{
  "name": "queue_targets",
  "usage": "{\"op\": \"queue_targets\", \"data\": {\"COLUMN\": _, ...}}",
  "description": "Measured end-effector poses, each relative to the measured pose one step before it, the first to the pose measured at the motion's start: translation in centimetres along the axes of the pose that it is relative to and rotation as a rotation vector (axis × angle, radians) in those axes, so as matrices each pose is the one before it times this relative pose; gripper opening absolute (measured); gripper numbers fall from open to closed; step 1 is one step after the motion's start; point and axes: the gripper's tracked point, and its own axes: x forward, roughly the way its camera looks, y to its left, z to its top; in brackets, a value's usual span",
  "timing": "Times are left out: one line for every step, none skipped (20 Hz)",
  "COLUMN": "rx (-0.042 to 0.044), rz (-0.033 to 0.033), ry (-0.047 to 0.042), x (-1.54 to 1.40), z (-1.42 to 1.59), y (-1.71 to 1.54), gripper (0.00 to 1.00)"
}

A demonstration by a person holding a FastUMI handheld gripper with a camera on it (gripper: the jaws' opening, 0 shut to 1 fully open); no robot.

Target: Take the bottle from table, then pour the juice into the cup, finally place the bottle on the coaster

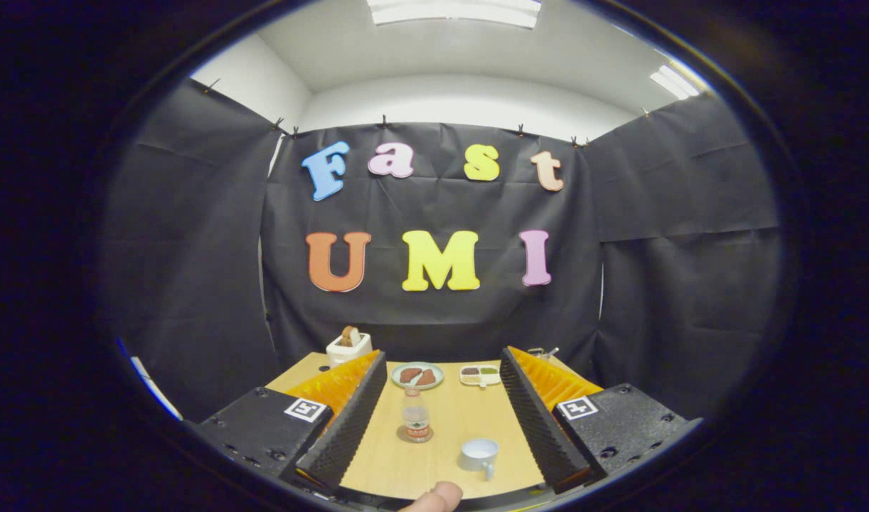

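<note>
A small clear bottle [415, 416] with an orange label stands upright on a round brown coaster [414, 435] on the wooden table [449, 412]. It is ahead of the fingers, in the gap between them and nearer the left one. A white cup [478, 454] with a handle sits to the right of the bottle and closer to me. My gripper [441, 370] is open, its two ridged black-and-orange fingers spread wide with nothing between them, well short of the bottle.
At the table's far edge lie a round plate with brown food [417, 375] and a small white tray of sauces [480, 374]. A white toaster with bread [348, 345] stands at the far left. A fingertip [434, 498] shows near the gripper's base.
</note>
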Motion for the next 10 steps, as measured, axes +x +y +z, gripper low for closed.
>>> {"op": "queue_targets", "data": {"rx": 0.00994, "rz": -0.00747, "ry": 0.01554, "x": -0.365, "z": -0.478, "y": -0.221, "gripper": 1.00}}
{"op": "queue_targets", "data": {"rx": 0.01010, "rz": -0.01008, "ry": 0.01342, "x": -0.665, "z": -0.563, "y": -0.099, "gripper": 1.00}}
{"op": "queue_targets", "data": {"rx": 0.00710, "rz": -0.00923, "ry": 0.00189, "x": -0.721, "z": -0.154, "y": -0.204, "gripper": 1.00}}
{"op": "queue_targets", "data": {"rx": 0.00000, "rz": 0.00241, "ry": -0.00779, "x": -0.507, "z": 0.071, "y": 0.033, "gripper": 1.00}}
{"op": "queue_targets", "data": {"rx": -0.00306, "rz": 0.00667, "ry": -0.00919, "x": -0.573, "z": 0.121, "y": 0.081, "gripper": 1.00}}
{"op": "queue_targets", "data": {"rx": -0.00138, "rz": 0.00195, "ry": -0.00291, "x": -0.350, "z": -0.046, "y": -0.094, "gripper": 1.00}}
{"op": "queue_targets", "data": {"rx": -0.00625, "rz": -0.01375, "ry": -0.00030, "x": -0.372, "z": -0.257, "y": -0.599, "gripper": 1.00}}
{"op": "queue_targets", "data": {"rx": -0.00467, "rz": -0.01001, "ry": 0.01220, "x": -0.103, "z": -0.606, "y": -0.544, "gripper": 1.00}}
{"op": "queue_targets", "data": {"rx": 0.00174, "rz": -0.00629, "ry": -0.00389, "x": -0.438, "z": -0.041, "y": -0.288, "gripper": 1.00}}
{"op": "queue_targets", "data": {"rx": 0.00950, "rz": -0.00251, "ry": -0.00857, "x": -0.121, "z": 0.451, "y": 0.088, "gripper": 1.00}}
